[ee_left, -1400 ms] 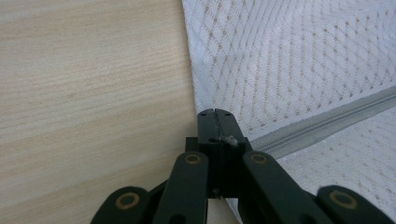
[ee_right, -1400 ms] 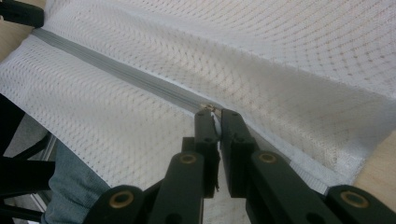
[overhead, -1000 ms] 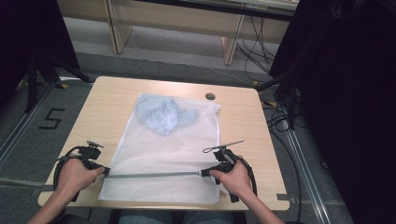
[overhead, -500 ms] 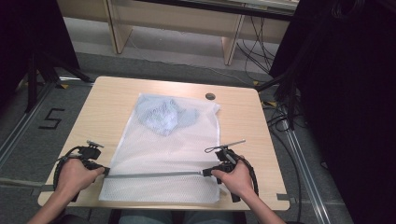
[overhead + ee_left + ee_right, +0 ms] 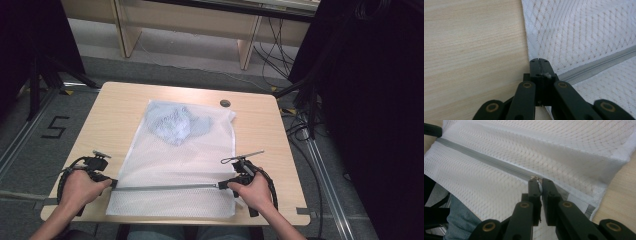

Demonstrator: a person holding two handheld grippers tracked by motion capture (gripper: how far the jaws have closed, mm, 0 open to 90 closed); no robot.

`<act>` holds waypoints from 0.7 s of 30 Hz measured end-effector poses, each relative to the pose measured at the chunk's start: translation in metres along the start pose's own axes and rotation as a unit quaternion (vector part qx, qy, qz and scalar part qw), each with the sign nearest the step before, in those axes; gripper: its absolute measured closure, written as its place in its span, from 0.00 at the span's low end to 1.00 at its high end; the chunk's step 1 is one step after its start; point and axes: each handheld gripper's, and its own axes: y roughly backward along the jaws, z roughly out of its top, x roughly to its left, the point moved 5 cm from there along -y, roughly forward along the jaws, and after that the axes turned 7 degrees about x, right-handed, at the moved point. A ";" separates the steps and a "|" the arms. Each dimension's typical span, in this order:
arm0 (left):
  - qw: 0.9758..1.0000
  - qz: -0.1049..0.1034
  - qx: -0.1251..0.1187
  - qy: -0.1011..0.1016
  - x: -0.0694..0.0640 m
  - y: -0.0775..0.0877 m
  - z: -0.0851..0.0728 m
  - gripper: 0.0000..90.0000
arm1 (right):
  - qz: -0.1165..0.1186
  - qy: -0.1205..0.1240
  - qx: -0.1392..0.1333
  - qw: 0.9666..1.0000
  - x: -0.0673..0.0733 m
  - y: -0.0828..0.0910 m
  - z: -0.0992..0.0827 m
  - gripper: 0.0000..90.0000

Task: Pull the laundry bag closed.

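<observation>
A white mesh bag [image 5: 185,160] lies flat on the wooden table [image 5: 115,107], with a crumpled light-blue garment [image 5: 172,122] inside its far end. A grey zipper [image 5: 165,188] runs across the bag near the front edge. My left gripper [image 5: 111,183] is at the zipper's left end; in the left gripper view its jaws [image 5: 539,61] are shut on the bag's edge [image 5: 529,50], where the zipper [image 5: 599,63] ends. My right gripper [image 5: 223,185] is at the zipper's right end, shut [image 5: 538,180] on the small metal zipper pull [image 5: 535,178].
A round cable hole [image 5: 225,103] sits near the table's far edge. Cables [image 5: 300,125] trail on the floor at the right. Wooden furniture legs [image 5: 247,50] stand beyond the table. The person's jeans [image 5: 461,225] show below the front edge.
</observation>
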 end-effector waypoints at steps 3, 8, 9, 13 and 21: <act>1.000 0.000 0.000 0.000 0.000 0.000 0.000 1.00 | 0.006 -0.014 0.004 1.000 0.002 0.001 -0.001 0.96; 1.000 0.000 0.000 0.000 0.000 0.000 0.000 1.00 | 0.001 0.001 -0.001 1.000 -0.002 0.002 -0.001 0.96; 1.000 0.000 0.000 0.000 0.000 0.000 0.000 1.00 | -0.001 0.000 -0.002 1.000 -0.003 0.002 -0.001 0.96; 1.000 0.000 0.000 0.000 0.000 0.000 0.000 1.00 | -0.002 -0.002 -0.005 1.000 -0.004 0.003 -0.001 0.96; 1.000 0.000 0.000 0.002 0.000 0.000 0.000 1.00 | -0.003 -0.004 -0.006 1.000 -0.005 0.004 -0.002 0.96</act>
